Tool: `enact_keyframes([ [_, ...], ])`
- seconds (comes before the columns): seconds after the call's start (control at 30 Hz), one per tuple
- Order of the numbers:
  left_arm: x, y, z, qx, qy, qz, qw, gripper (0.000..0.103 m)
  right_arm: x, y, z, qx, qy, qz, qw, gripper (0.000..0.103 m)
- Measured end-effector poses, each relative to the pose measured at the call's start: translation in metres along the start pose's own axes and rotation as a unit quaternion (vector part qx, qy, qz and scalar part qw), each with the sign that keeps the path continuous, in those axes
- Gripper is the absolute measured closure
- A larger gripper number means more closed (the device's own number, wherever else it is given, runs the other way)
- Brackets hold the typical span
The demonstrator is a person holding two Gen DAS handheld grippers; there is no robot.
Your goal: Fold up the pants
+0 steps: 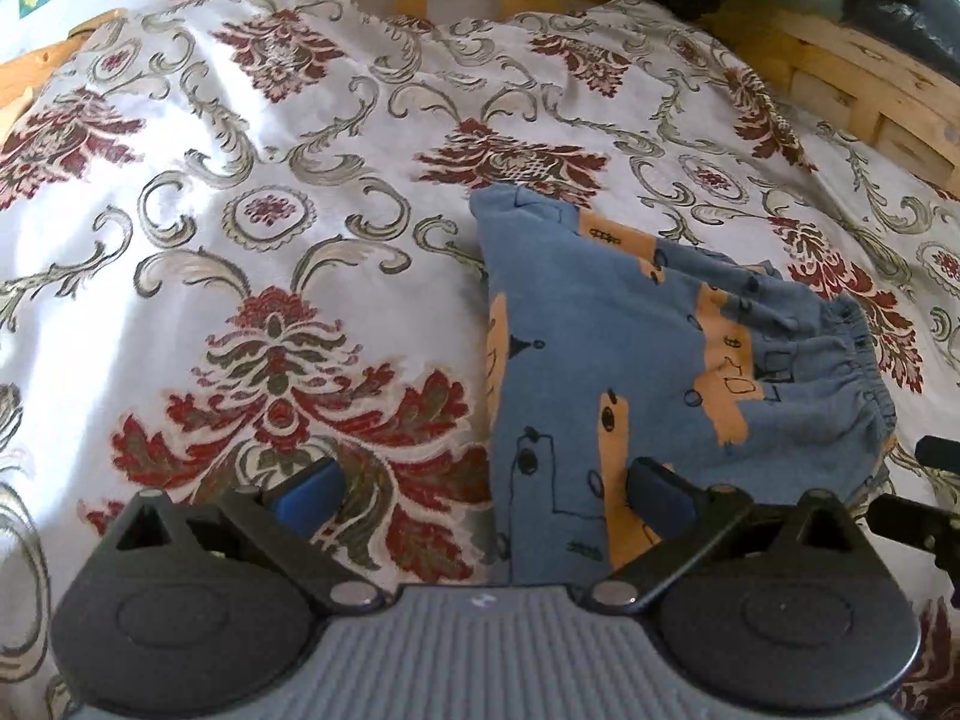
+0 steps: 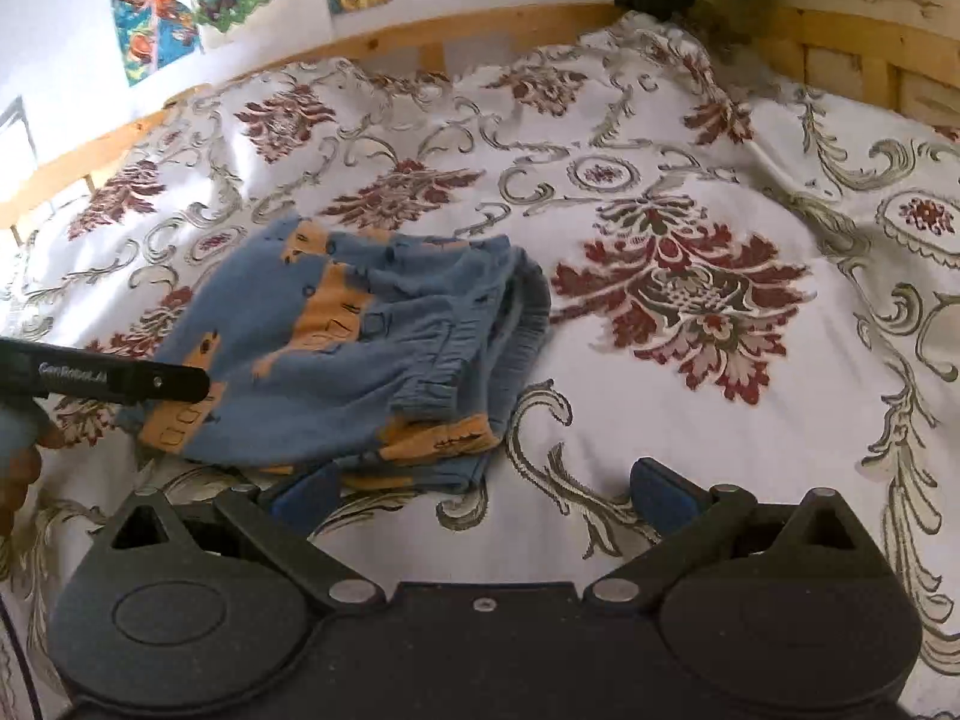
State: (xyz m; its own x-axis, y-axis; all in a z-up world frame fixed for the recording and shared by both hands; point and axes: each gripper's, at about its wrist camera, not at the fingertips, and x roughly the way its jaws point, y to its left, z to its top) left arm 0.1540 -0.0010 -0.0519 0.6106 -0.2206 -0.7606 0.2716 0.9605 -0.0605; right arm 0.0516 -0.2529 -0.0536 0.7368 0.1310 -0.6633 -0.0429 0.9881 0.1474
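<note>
Left wrist view: blue-and-orange pants lie bunched, partly folded, on the patterned bed. My left gripper and right gripper both gape empty. Soft, light cloth; I'd pinch the elastic waistband.

Blue-orange pants, folded, on bedspread

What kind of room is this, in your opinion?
Probably a bedroom: the pants lie on a patterned bedspread, a wooden bed frame surrounds it, and cartoon pictures hang on the wall.
</note>
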Motion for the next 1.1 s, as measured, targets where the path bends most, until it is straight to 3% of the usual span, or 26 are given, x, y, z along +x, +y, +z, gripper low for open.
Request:
enact_keyframes([
  [0.17, -0.011, 0.008, 0.002, -0.032, -0.010, -0.011, 0.9994, 0.000, -0.001, -0.016, 0.027, -0.004, -0.018, 0.064, 0.998, 0.001],
  [0.3, -0.012, 0.018, 0.002, -0.075, -0.042, -0.071, 0.9938, 0.000, 0.026, -0.043, 0.070, 0.014, -0.023, 0.135, 0.991, 0.001],
  [0.47, -0.001, 0.026, -0.006, -0.116, -0.045, -0.105, 0.9867, 0.006, 0.090, -0.066, 0.102, 0.056, 0.033, 0.184, 0.981, 0.004],
  [0.53, -0.001, 0.027, -0.007, -0.119, -0.050, -0.105, 0.9862, 0.023, 0.108, -0.073, 0.102, 0.079, 0.048, 0.186, 0.978, 0.020],
  [0.6, -0.002, 0.026, -0.007, -0.118, -0.046, -0.112, 0.9856, 0.040, 0.111, -0.076, 0.101, 0.090, 0.039, 0.183, 0.978, 0.028],
  [0.67, 0.000, 0.025, -0.007, -0.119, -0.039, -0.124, 0.9844, 0.061, 0.109, -0.077, 0.098, 0.098, 0.034, 0.183, 0.978, 0.047],
  [0.7, 0.001, 0.025, -0.007, -0.120, -0.033, -0.128, 0.9839, 0.062, 0.109, -0.075, 0.096, 0.098, 0.037, 0.187, 0.977, 0.062],
  [0.77, 0.000, 0.022, -0.007, -0.117, -0.032, -0.123, 0.9849, 0.068, 0.107, -0.068, 0.093, 0.084, 0.039, 0.183, 0.979, 0.065],
  [0.9, -0.005, 0.018, -0.006, -0.110, -0.037, -0.111, 0.9870, 0.079, 0.098, -0.057, 0.096, 0.049, 0.017, 0.164, 0.985, 0.084],
  [1.1, -0.022, 0.003, 0.001, -0.081, -0.093, -0.095, 0.9878, 0.085, 0.079, -0.019, 0.119, -0.076, -0.029, 0.123, 0.989, 0.090],
])
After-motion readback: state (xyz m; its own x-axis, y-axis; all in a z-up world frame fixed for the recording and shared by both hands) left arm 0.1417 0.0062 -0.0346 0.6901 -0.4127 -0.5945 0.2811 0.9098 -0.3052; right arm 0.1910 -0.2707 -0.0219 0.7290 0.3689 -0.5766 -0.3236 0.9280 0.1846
